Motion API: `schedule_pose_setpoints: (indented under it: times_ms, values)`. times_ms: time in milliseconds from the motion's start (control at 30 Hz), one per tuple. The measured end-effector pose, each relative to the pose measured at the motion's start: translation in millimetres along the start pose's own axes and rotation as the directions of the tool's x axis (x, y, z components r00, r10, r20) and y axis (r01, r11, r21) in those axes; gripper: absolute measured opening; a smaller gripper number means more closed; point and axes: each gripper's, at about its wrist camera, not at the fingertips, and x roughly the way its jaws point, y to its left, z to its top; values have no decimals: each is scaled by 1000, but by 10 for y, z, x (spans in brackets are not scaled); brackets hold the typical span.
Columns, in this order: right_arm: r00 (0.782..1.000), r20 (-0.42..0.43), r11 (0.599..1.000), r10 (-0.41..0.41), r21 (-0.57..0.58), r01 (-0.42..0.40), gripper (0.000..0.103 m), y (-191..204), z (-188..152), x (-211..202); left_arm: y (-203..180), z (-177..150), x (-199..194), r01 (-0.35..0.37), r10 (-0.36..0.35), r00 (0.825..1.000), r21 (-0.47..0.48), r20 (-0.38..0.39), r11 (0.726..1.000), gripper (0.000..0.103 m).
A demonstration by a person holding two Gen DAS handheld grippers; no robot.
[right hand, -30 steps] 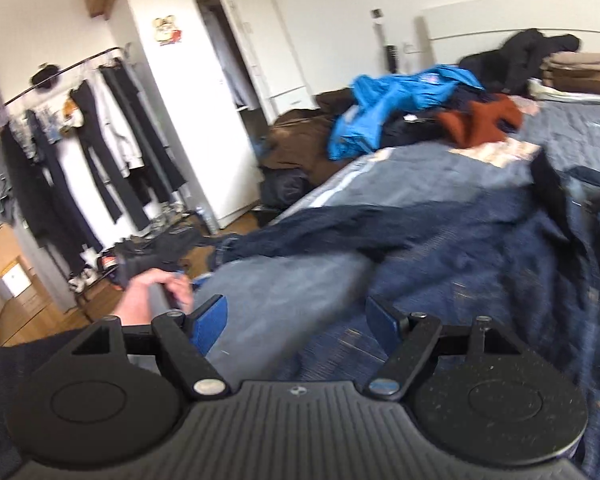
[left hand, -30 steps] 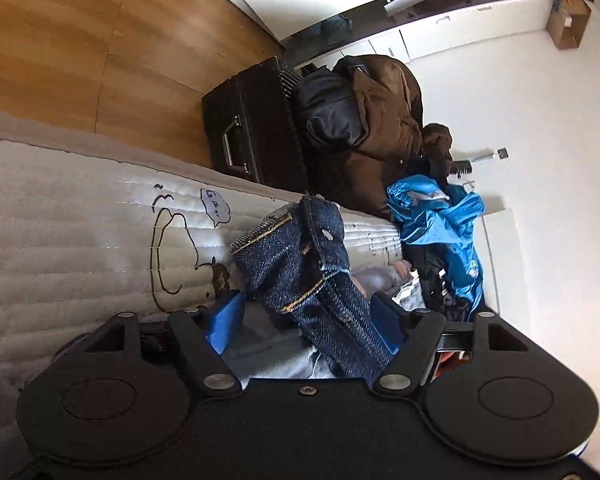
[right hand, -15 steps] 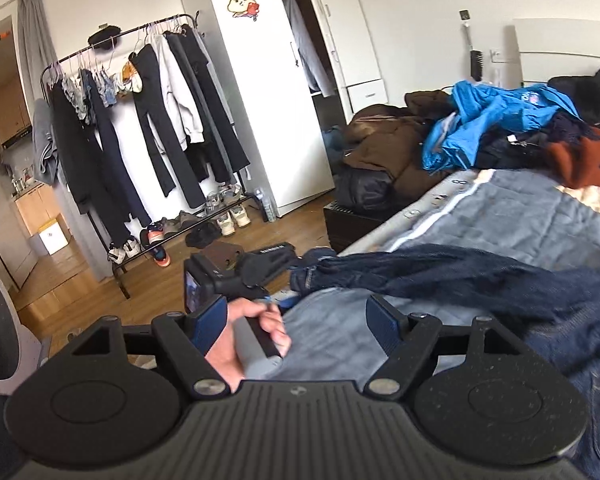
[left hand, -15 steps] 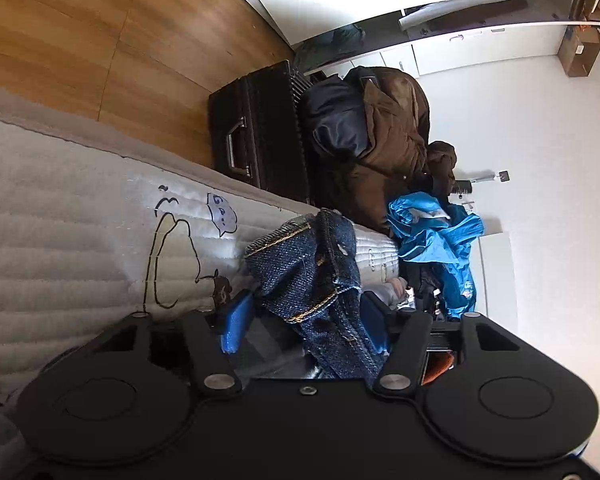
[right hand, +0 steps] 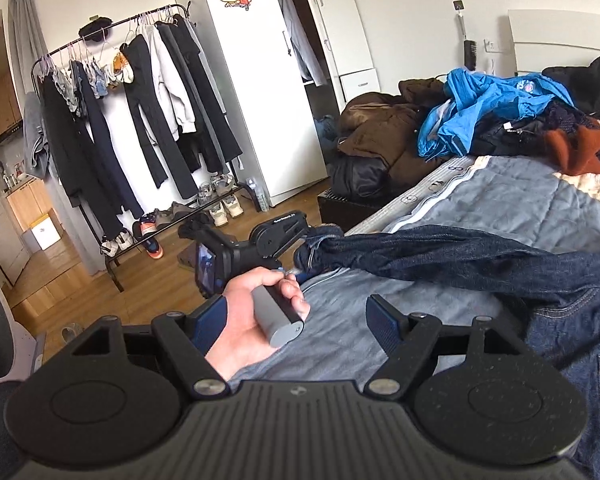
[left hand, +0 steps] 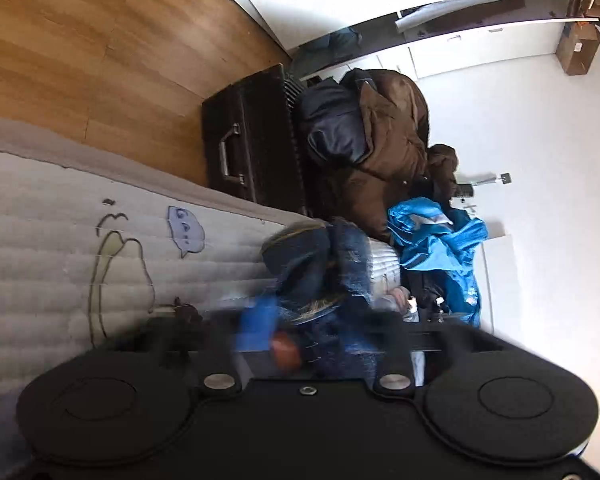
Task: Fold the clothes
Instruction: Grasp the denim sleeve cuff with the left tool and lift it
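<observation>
A dark blue denim jacket [right hand: 480, 258] lies on the blue-grey bed cover [right hand: 532, 204], one sleeve stretched left toward the bed edge. My left gripper [right hand: 296, 242] is at that sleeve's end, and a person's hand [right hand: 252, 320] holds its grey handle. In the left wrist view the bunched denim cuff [left hand: 320, 264] sits between the blurred fingers of my left gripper [left hand: 324, 328], which look shut on it. My right gripper [right hand: 298, 320] hovers open above the cover, nothing between its fingers.
A blue jacket [right hand: 488, 108], brown coat [right hand: 380, 132] and rust garment [right hand: 580, 148] are piled at the bed's far end. A black case [left hand: 252, 144] stands on the wood floor beside the quilted mattress [left hand: 60, 248]. A clothes rack [right hand: 120, 100] and white wardrobe [right hand: 268, 80] stand left.
My left gripper's fingers have drawn in around the denim cuff, and its view is now blurred. The right view has swung left, bringing the hand, rack and stretched sleeve into sight.
</observation>
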Motion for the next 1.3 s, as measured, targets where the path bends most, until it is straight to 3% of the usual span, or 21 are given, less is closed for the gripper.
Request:
schedule_pose_setpoints:
  times_ms: [67, 300, 433, 533, 733, 900, 1000, 1100, 1267, 1300]
  values:
    - [1000, 2, 1000, -11, 7, 11, 76, -38, -24, -51, 19, -10, -35, 6, -6, 1000, -5, 20, 1000, 26]
    - [999, 15, 998, -44, 54, 43, 76, -194, -53, -173, -459, 25, -278, 84, -98, 990, 137, 98, 987, 21]
    - [998, 33, 997, -49, 63, 47, 76, -230, -80, -315, -907, -37, -478, 151, -187, 975, 263, 121, 953, 18]
    - [997, 56, 996, -58, 76, 54, 76, -308, -97, -503, -1320, -190, -692, 217, -277, 954, 366, 118, 905, 16]
    - [988, 117, 988, -99, 125, 85, 76, -567, -159, -1024, -2175, -887, -1218, 330, -441, 896, 585, 54, 741, 15]
    - [976, 164, 976, -143, 185, 112, 76, -886, -291, -1460, -2814, -1720, -1607, 388, -518, 854, 725, -50, 569, 15]
    - [967, 185, 965, -176, 227, 132, 76, -1120, -409, -1673, -3174, -2355, -1824, 426, -545, 826, 790, -141, 440, 15]
    - [953, 211, 945, -218, 291, 151, 76, -1429, -545, -1915, -3431, -3002, -1975, 461, -560, 799, 821, -219, 337, 15]
    - [911, 235, 888, -340, 399, 228, 76, -1976, -703, -2423, -3704, -4234, -2002, 504, -550, 765, 843, -335, 188, 15]
    - [903, 239, 878, -357, 415, 237, 76, -2063, -743, -2544, -3639, -4416, -1888, 501, -530, 772, 849, -350, 169, 15]
